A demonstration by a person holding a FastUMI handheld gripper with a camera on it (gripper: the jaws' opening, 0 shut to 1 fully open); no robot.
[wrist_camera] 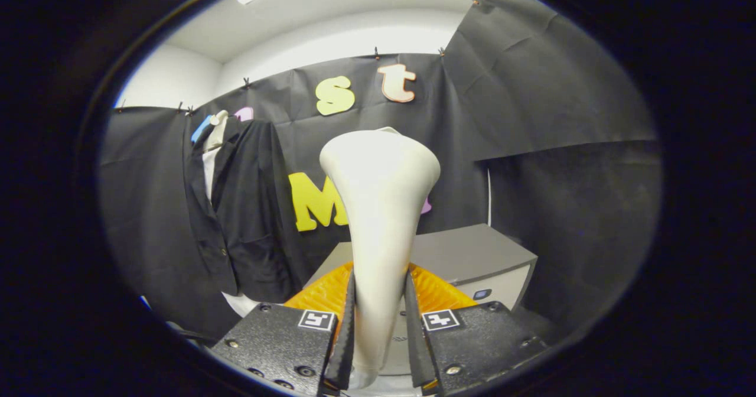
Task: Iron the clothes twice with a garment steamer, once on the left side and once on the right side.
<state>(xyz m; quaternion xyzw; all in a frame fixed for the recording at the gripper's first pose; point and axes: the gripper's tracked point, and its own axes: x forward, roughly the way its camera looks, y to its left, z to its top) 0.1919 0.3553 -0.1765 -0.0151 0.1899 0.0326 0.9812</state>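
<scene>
Grey cabinet (pixel 472 255) w/ orange ribbed mat (pixel 437 290) sits beyond the fingers at 12–1 o'clock. Black jacket over white shirt (pixel 248 208) hangs at 10 o'clock on the booth wall, well apart. Gripper (pixel 378 332) nearly closed, both fingers clamped on white flared plastic garment steamer (pixel 381 208), upright between them.

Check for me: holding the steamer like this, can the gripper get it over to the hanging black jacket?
Probably yes. The gripper is shut on the steamer, and nothing stands between it and the black jacket hanging ahead to its left.
</scene>
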